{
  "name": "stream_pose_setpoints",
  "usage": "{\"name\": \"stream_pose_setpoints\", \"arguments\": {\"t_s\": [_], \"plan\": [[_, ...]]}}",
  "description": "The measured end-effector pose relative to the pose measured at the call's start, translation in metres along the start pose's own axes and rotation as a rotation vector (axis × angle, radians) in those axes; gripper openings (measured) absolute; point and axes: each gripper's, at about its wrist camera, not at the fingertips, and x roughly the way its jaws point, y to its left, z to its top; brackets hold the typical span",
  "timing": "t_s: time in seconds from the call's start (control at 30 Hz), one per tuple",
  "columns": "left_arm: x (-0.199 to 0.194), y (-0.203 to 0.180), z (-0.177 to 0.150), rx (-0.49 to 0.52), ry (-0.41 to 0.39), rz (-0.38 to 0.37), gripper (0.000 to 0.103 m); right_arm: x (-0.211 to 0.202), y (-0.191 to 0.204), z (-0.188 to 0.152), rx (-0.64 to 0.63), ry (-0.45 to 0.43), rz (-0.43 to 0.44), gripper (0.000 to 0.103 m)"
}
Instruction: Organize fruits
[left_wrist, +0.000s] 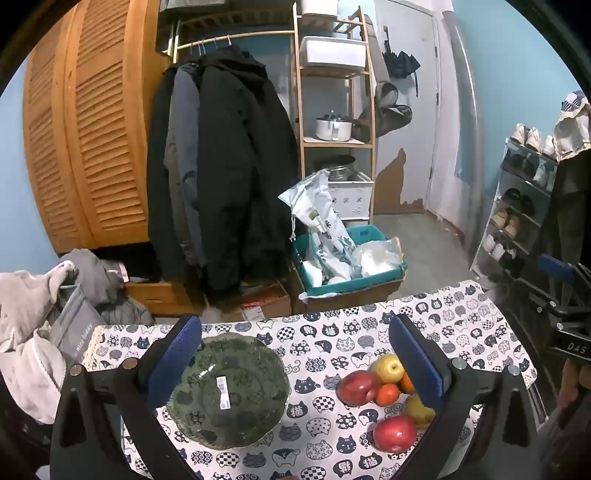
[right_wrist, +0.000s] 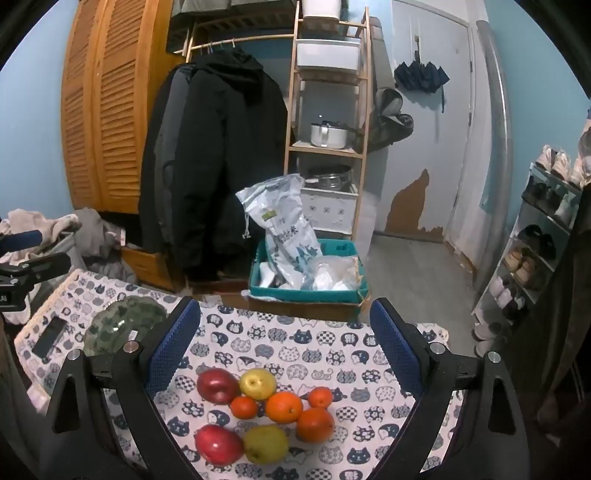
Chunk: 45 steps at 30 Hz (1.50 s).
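From the left wrist camera, the left gripper (left_wrist: 295, 363) hangs above the table with its jaws spread wide and nothing between the blue pads (left_wrist: 173, 363). Below and just inside its left finger sits the green glass bowl (left_wrist: 229, 391), holding no fruit, with a white barcode sticker on its bottom, resting on the cat-print tablecloth (left_wrist: 332, 332). By the right finger lies the fruit cluster: a red apple (left_wrist: 358, 386) and a yellow apple (left_wrist: 388, 367) just inside the pad, a small orange (left_wrist: 387, 394) touching them, and nearer the camera another red apple (left_wrist: 394, 434) beside a yellow-green fruit (left_wrist: 419, 410) that is partly hidden by the finger. Well beyond the fingertips, past the table's far edge, stands a teal crate (left_wrist: 369, 236) stuffed with bags. From the right wrist camera, the right gripper (right_wrist: 284, 347) is likewise opened wide and holds nothing; the fruit lies on the cloth between its fingers and close to the camera. There a red apple (right_wrist: 217, 386) touches a yellow apple (right_wrist: 257, 383), with four oranges (right_wrist: 283, 407) clustered toward the right finger, and nearest the camera a second red apple (right_wrist: 218, 444) beside a yellow-green pear-like fruit (right_wrist: 266, 443). The bowl (right_wrist: 125, 325) shows outside the left finger, well apart from the fruit, with a dark phone (right_wrist: 50, 336) lying farther left.
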Motion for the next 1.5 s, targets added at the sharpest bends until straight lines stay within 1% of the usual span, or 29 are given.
{"name": "stream_pose_setpoints", "arguments": {"t_s": [0.37, 0.43, 0.6, 0.77, 1.1, 1.5], "plan": [[0.001, -0.002, 0.002, -0.003, -0.005, -0.004, 0.102, 0.006, -0.001, 0.005, 0.002, 0.016, 0.022, 0.092], [-0.003, -0.001, 0.003, -0.006, -0.009, -0.003, 0.102, -0.001, -0.001, 0.001, 0.003, -0.005, -0.002, 0.092], [-0.001, -0.001, 0.001, -0.01, -0.019, -0.002, 0.102, 0.001, 0.0, 0.002, 0.003, -0.004, 0.0, 0.092], [-0.004, 0.004, 0.001, -0.021, -0.016, -0.025, 0.102, 0.0, -0.006, -0.002, 0.001, -0.003, -0.001, 0.092], [-0.004, 0.004, 0.003, -0.018, -0.015, -0.022, 0.102, 0.002, 0.006, 0.003, 0.001, -0.004, 0.001, 0.092], [-0.005, 0.005, 0.002, -0.017, -0.017, -0.019, 0.102, 0.002, 0.002, 0.002, 0.002, -0.002, 0.002, 0.092]]}}
